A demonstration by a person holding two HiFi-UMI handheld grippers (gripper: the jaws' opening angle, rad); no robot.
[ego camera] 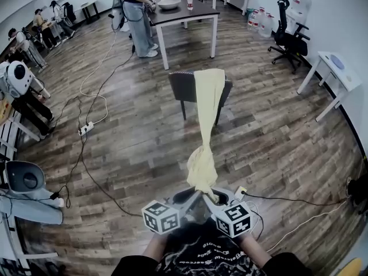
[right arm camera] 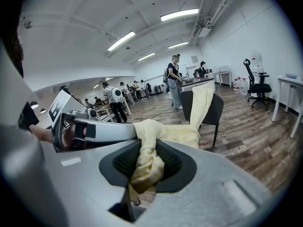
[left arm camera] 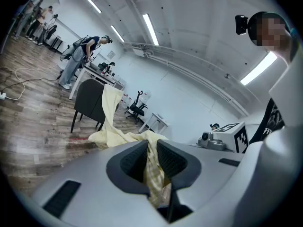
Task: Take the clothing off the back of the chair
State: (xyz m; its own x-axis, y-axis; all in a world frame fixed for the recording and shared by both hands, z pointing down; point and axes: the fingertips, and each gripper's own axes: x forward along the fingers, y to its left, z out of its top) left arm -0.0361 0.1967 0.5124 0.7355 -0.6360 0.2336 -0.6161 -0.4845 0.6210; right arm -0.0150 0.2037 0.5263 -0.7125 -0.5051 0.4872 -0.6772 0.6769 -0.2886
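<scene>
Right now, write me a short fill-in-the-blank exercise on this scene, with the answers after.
The garment draped over the chair is ____ in colour.
The left hand-held gripper and the right hand-held gripper are both shut on the ____.
Behind the chair, a person stands beside a ____.
Missing words: yellow; garment; table.

Part of chair (ego camera: 181, 88) back hidden under yellow garment (ego camera: 208, 91); seat hidden behind backrest.
</scene>
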